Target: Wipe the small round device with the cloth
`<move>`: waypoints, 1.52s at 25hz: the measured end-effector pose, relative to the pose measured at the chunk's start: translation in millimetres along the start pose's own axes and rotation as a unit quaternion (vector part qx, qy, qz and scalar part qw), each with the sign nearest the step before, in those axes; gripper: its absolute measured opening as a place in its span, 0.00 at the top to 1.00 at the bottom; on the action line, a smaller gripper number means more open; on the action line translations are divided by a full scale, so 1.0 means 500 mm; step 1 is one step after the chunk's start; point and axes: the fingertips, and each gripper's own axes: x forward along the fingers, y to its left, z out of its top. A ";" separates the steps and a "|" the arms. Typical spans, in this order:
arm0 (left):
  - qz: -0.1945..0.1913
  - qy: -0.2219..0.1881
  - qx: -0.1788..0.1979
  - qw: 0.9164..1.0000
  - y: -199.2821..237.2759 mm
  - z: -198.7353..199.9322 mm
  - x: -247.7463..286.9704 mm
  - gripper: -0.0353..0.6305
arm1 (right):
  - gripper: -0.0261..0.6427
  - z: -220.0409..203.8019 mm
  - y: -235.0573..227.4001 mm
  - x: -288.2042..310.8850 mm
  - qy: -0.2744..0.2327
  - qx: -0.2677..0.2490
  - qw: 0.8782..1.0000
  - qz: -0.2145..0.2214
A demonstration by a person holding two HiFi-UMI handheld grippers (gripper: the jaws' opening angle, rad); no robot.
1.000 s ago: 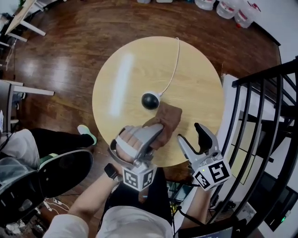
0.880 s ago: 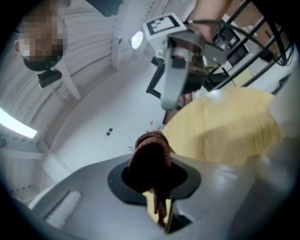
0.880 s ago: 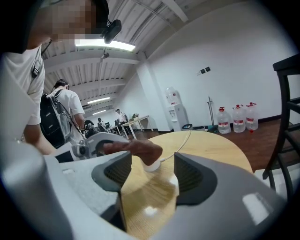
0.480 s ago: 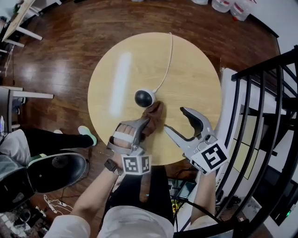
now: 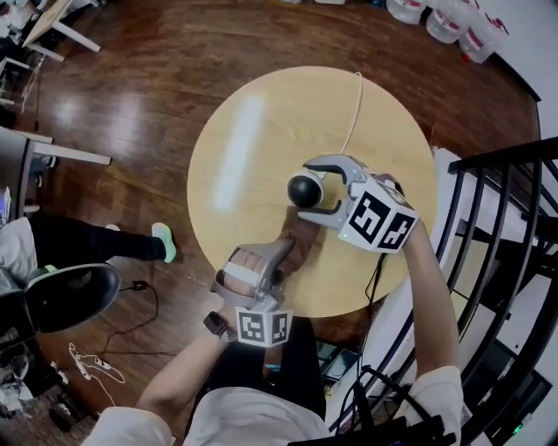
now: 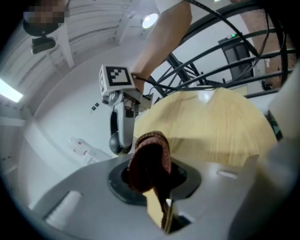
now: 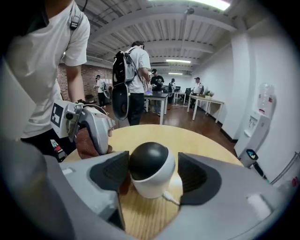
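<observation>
The small round device, a black dome on a white base with a white cable, stands near the middle of the round wooden table. My right gripper lies on its side with one jaw on each side of the device. Its jaws have just been opening and a gap shows beside the device, so the gripper is open. My left gripper is shut on the brown cloth, just in front of the device. The bunched cloth sticks up between the jaws.
A black metal railing runs along the right of the table. Water bottles stand on the wooden floor at top right. A person's shoe and a dark round seat are at the left. Several people stand beyond the table.
My right gripper swung from the table's near right edge up and left, rolled onto its side, and now straddles the device. The left gripper kept the cloth and sank a little.
</observation>
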 end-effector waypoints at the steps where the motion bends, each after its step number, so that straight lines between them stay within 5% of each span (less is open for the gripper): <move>1: 0.000 0.001 -0.006 1.000 -0.003 -0.003 -0.005 0.84 | 0.48 -0.002 0.002 0.009 0.002 0.003 1.000 0.017; 4: 0.002 -0.002 -0.019 1.000 -0.006 -0.004 -0.018 0.84 | 0.47 -0.009 0.011 0.024 0.003 0.034 0.997 0.064; 7: 0.004 -0.010 -0.025 1.000 -0.002 0.000 -0.029 0.84 | 0.46 -0.006 0.006 0.022 0.007 0.056 0.996 0.066; 16: 0.000 0.006 -0.088 0.996 -0.014 -0.043 -0.059 0.84 | 0.46 -0.010 -0.005 0.020 -0.026 0.152 0.985 -0.076; 20: 0.008 0.014 -0.128 0.992 -0.001 -0.063 -0.069 0.84 | 0.46 -0.022 -0.016 0.015 -0.013 0.228 0.961 -0.157; 26: 0.019 0.020 -0.146 0.989 0.020 -0.076 -0.066 0.84 | 0.46 -0.047 -0.032 0.002 0.009 0.355 0.898 -0.259; 29: 0.022 0.022 -0.148 0.988 0.029 -0.082 -0.067 0.84 | 0.46 -0.046 -0.032 0.005 0.014 0.377 0.881 -0.287; 34: 0.021 0.019 -0.149 0.988 0.035 -0.092 -0.071 0.84 | 0.46 -0.037 -0.025 0.009 0.015 0.351 0.893 -0.283; 38: 0.018 0.019 -0.154 0.988 0.029 -0.096 -0.068 0.84 | 0.40 -0.027 0.006 0.012 0.007 0.259 0.945 -0.201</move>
